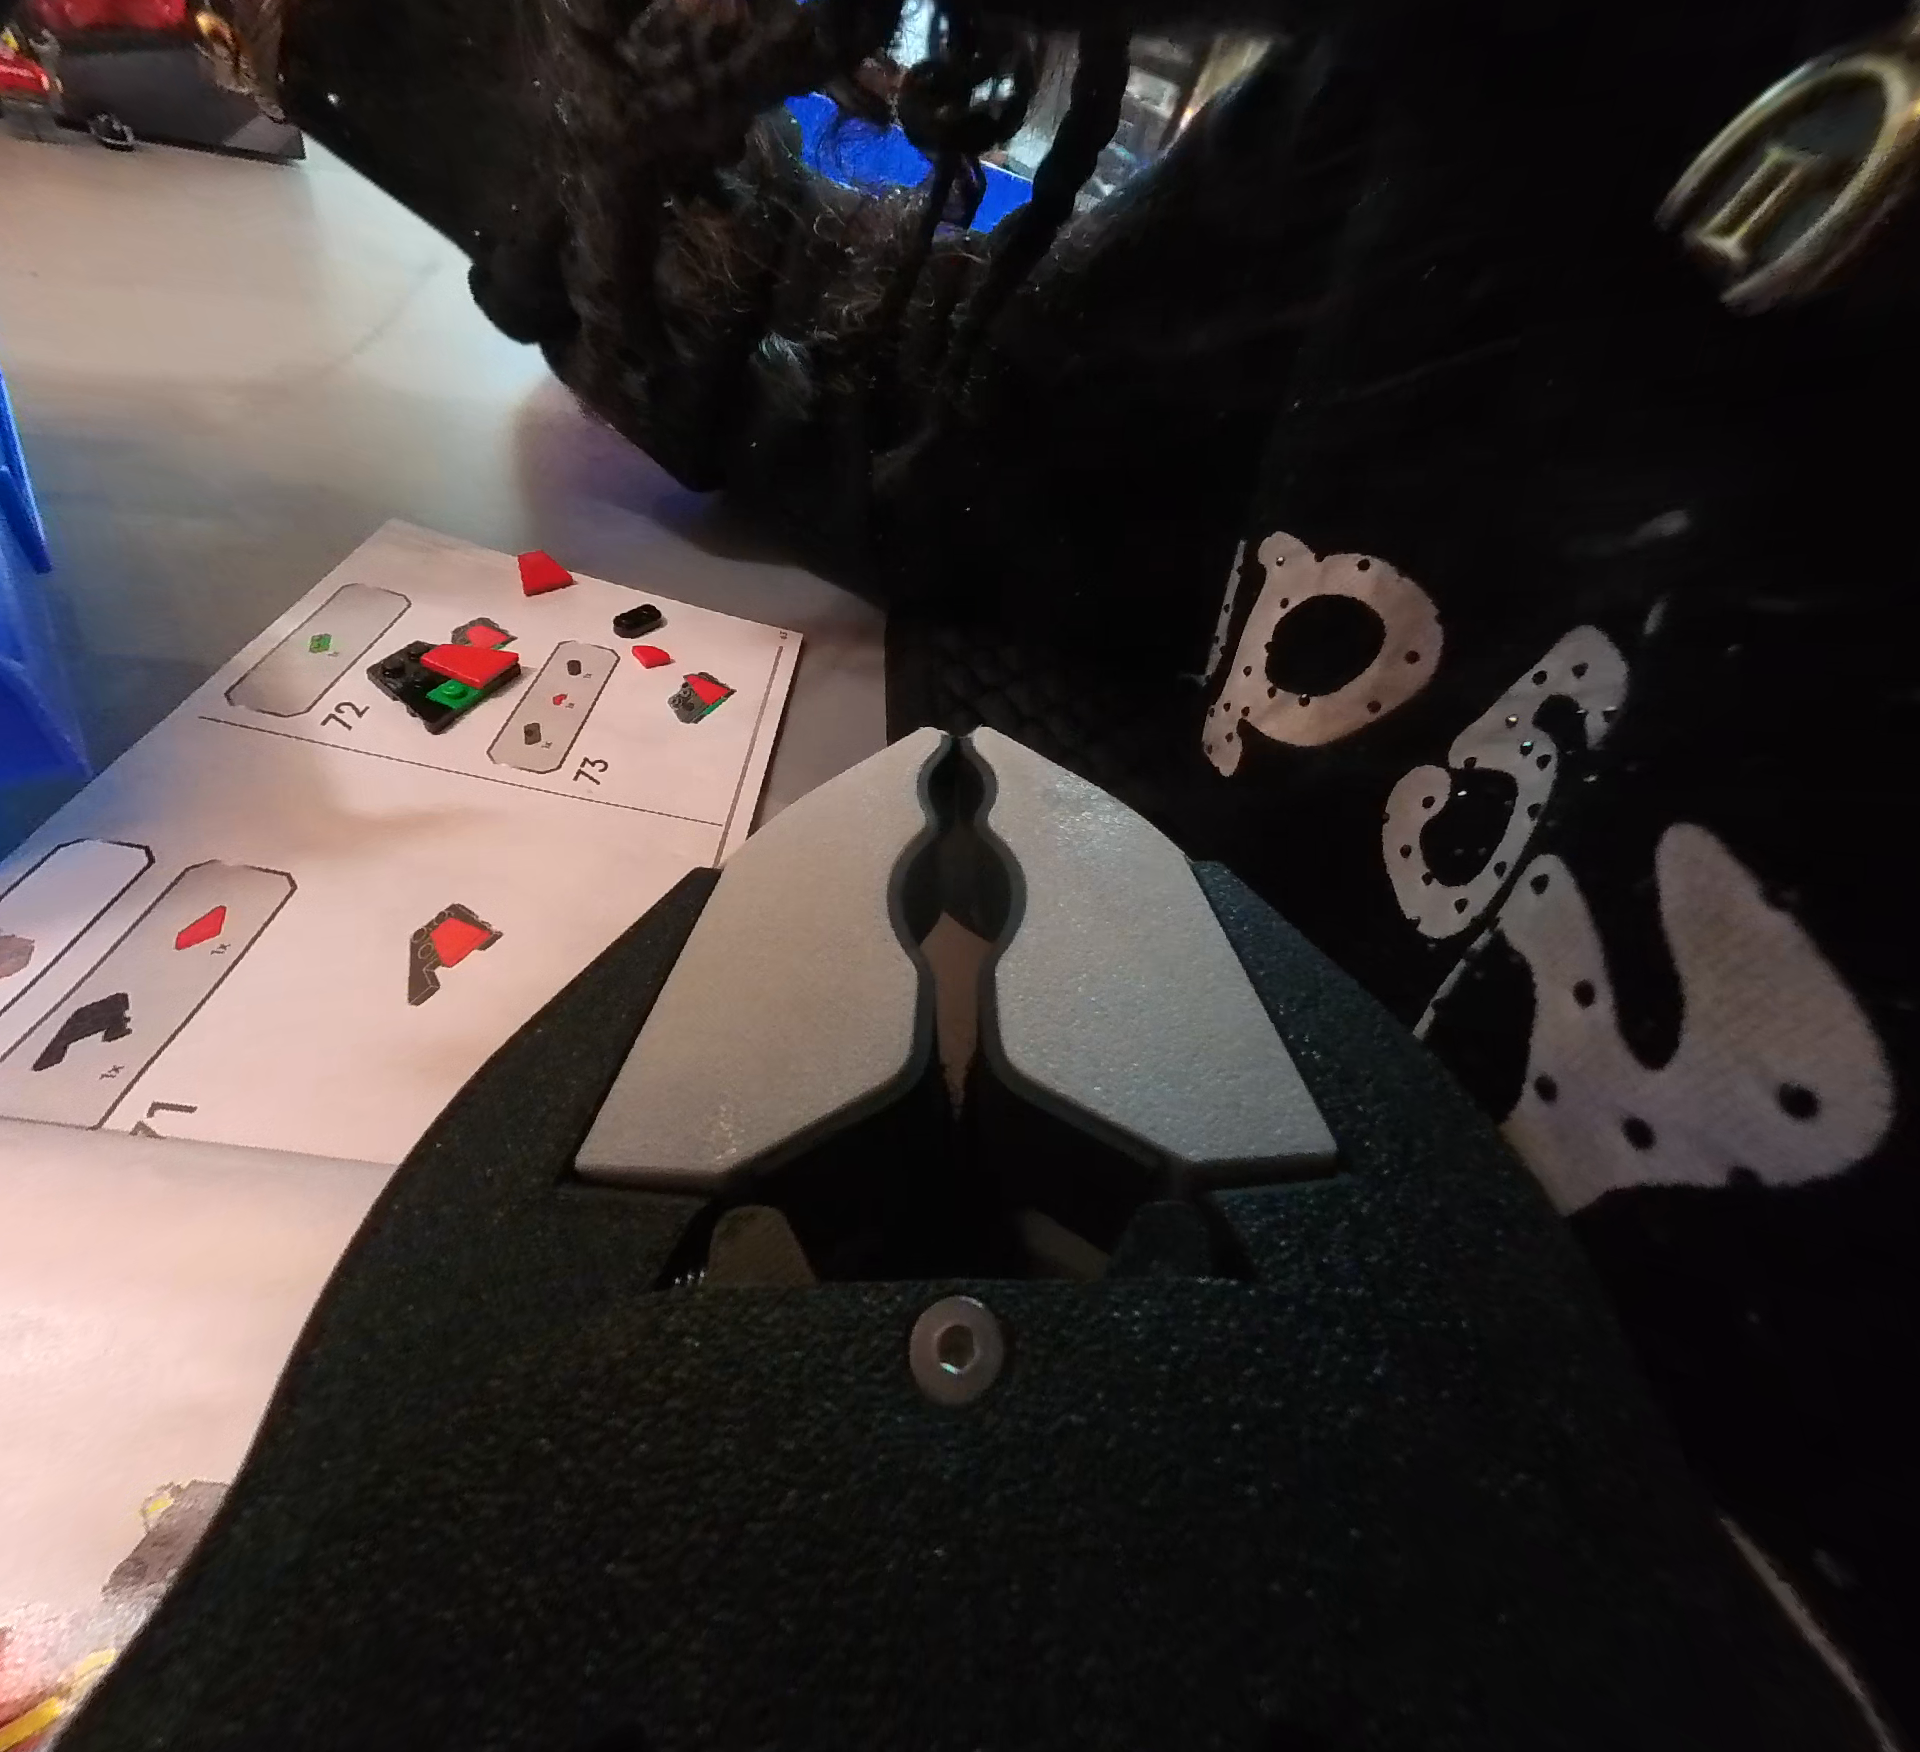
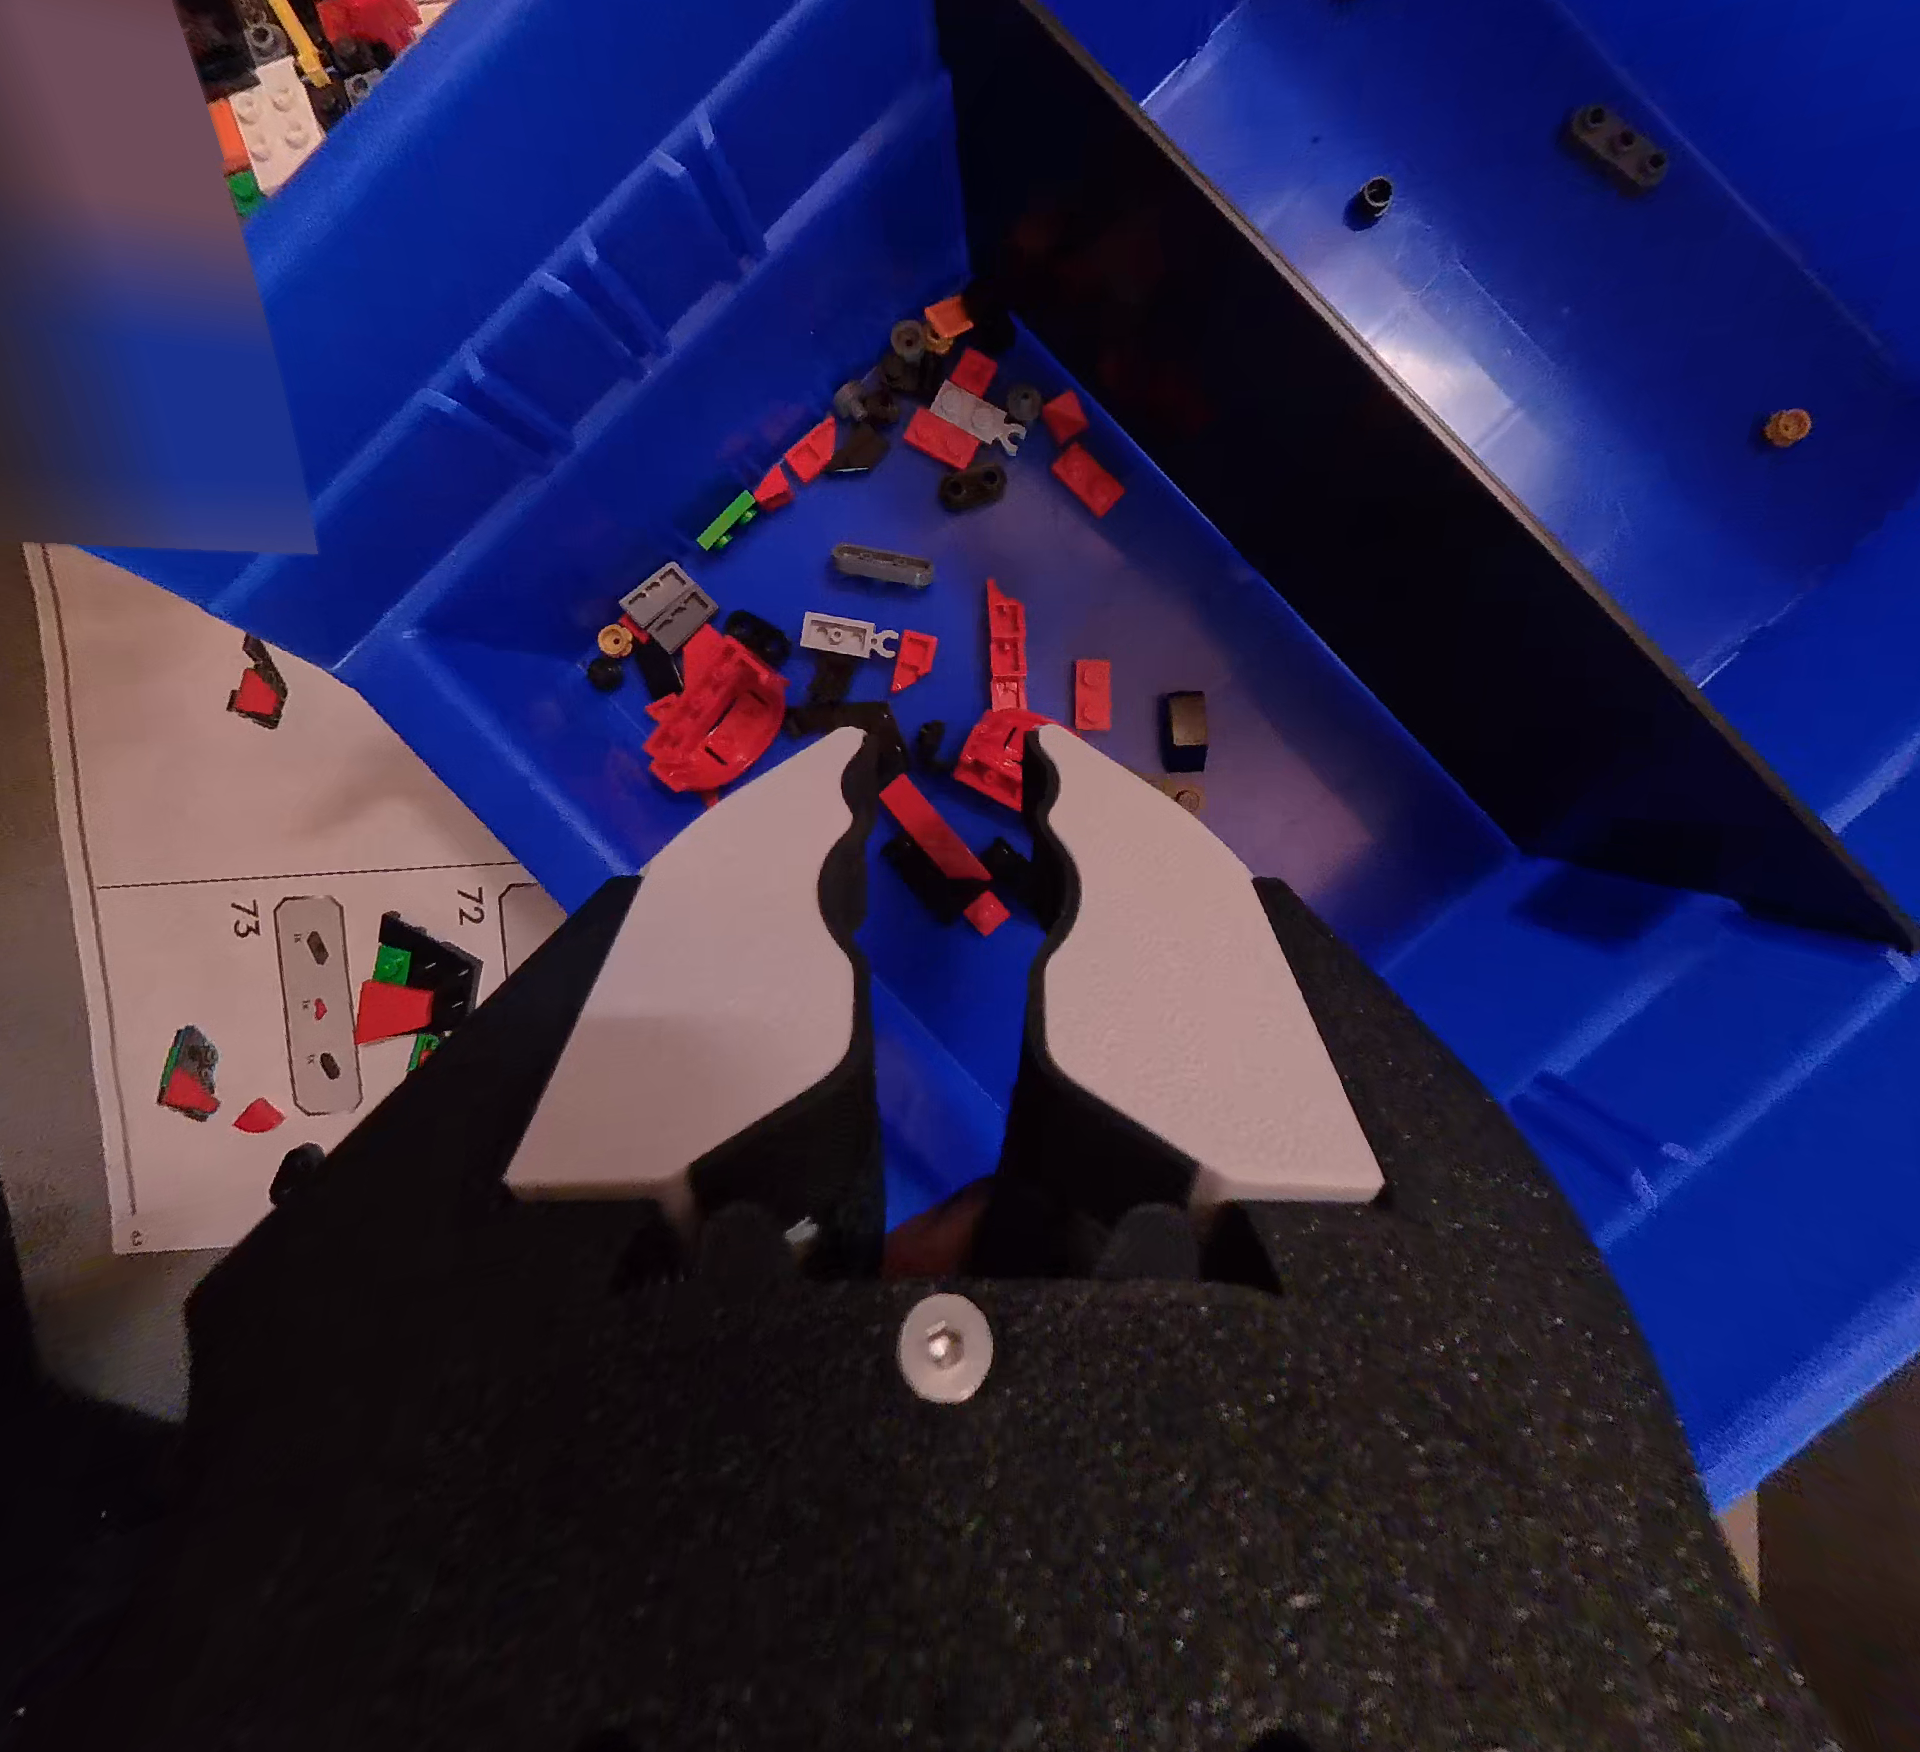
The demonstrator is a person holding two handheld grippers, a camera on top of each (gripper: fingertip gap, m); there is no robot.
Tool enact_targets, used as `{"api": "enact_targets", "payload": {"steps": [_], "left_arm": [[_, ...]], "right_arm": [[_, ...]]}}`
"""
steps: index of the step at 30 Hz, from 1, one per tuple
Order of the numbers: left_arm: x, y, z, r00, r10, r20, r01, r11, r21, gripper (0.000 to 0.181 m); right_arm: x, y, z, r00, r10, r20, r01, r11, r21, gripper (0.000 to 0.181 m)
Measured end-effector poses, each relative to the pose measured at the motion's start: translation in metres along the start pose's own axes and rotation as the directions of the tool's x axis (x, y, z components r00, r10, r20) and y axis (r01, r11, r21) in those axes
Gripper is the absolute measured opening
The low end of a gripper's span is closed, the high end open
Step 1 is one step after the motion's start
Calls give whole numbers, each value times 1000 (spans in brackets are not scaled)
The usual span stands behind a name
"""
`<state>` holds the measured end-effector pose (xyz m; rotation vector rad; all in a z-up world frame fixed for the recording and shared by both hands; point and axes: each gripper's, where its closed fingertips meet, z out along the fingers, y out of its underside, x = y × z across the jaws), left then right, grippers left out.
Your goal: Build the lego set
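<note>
The left claw [image 1: 956,746] is seen closed on nothing beside the printed instruction booklet [image 1: 436,829]; the right claw [image 2: 948,746] is held narrowly parted over loose bricks [image 2: 883,622], perhaps touching none, in the blue bin [image 2: 582,331].

Left wrist view pretty dim for me, right half swallowed by black clothing [image 1: 1351,352], almost no detail there. Instruction booklet [image 1: 436,850] on left catches pinkish-white light, table [image 1: 260,331] has soft glare. Far background out of focus, edges bent by wide lens. Right wrist view brighter, blue bin [image 2: 1558,1079] saturated, glare patch on far compartment floor, black divider [image 2: 1299,476] just dark slab. Mosaic smear upper left. My right gripper [image 2: 945,746] sharp, throws shadow onto bin floor.
</note>
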<state>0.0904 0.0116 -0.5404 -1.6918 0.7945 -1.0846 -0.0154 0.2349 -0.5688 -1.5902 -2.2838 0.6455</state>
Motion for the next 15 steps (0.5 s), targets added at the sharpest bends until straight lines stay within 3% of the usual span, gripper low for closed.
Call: {"api": "enact_targets", "payload": {"steps": [1,8,15], "left_arm": [[0,0,0,1000,1,-1,-1,1000,-1,0],[1,0,0,1000,-3,-6,3,1000,-1,0],[3,0,0,1000,-4,-12,4,1000,3,0]], "right_arm": [[0,0,-1,1000,5,-2,-5,1000,-1,26],[-5,1,-4,1000,14,27,-14,1000,-5,0],[-31,1,9,985,3,172,5,999,-44,0]]}}
